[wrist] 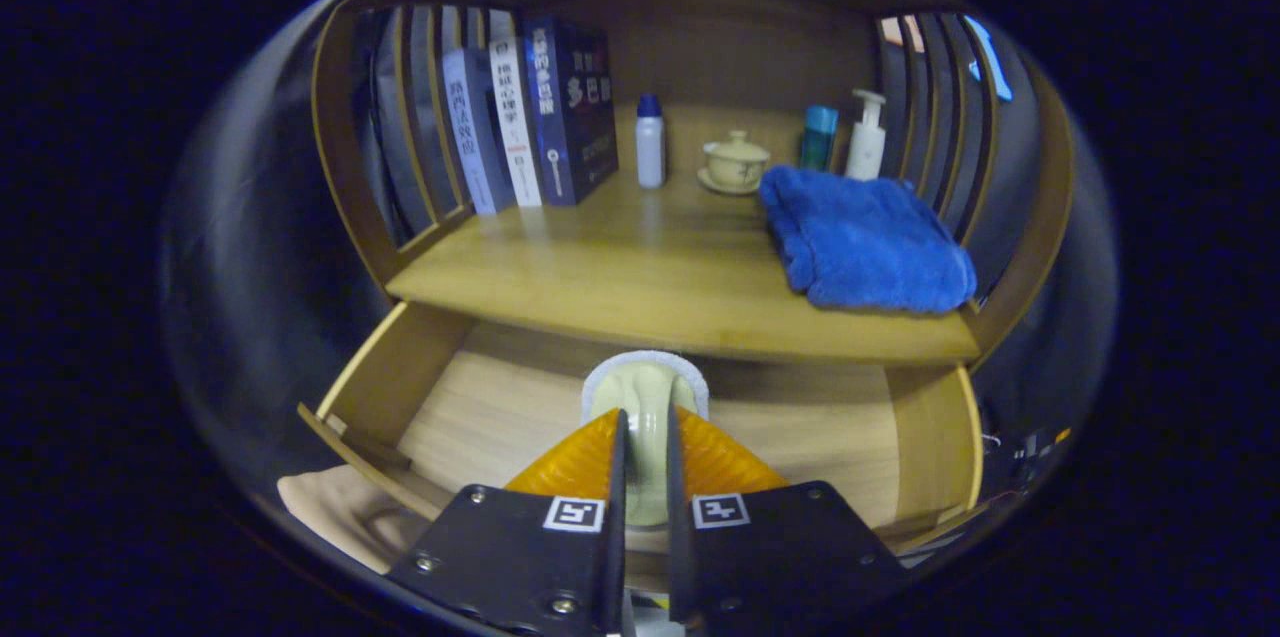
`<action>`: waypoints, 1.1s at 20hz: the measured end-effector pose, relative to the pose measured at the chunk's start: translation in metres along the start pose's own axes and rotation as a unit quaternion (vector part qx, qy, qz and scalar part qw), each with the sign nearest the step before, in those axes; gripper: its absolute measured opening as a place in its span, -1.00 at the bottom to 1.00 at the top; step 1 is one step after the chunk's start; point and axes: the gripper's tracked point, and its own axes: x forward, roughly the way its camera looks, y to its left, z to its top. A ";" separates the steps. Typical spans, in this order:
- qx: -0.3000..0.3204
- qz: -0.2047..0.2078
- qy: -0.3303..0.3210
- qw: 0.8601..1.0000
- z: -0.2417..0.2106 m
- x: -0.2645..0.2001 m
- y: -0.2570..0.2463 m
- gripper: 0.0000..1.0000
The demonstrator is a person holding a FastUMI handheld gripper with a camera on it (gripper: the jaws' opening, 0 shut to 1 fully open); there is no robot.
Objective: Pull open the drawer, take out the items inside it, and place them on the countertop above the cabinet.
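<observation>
The wooden drawer (440, 407) stands pulled open below the countertop (640, 277). My gripper (645, 437) is shut on a pale cream brush-like item (646, 397) with a white fuzzy edge at its far end. The item is held between the fingers, lifted over the open drawer, its far end close under the countertop's front edge. The drawer floor around it looks bare. A folded blue towel (865, 237) lies on the right side of the countertop.
At the countertop's back stand three upright books (530, 122), a white bottle with a blue cap (650, 142), a lidded teacup on a saucer (735, 162), a teal bottle (818, 137) and a white pump bottle (866, 137). Slatted side walls enclose the shelf.
</observation>
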 end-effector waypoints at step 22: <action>-0.024 -0.100 -0.134 0.986 0.122 0.113 -0.016 -0.64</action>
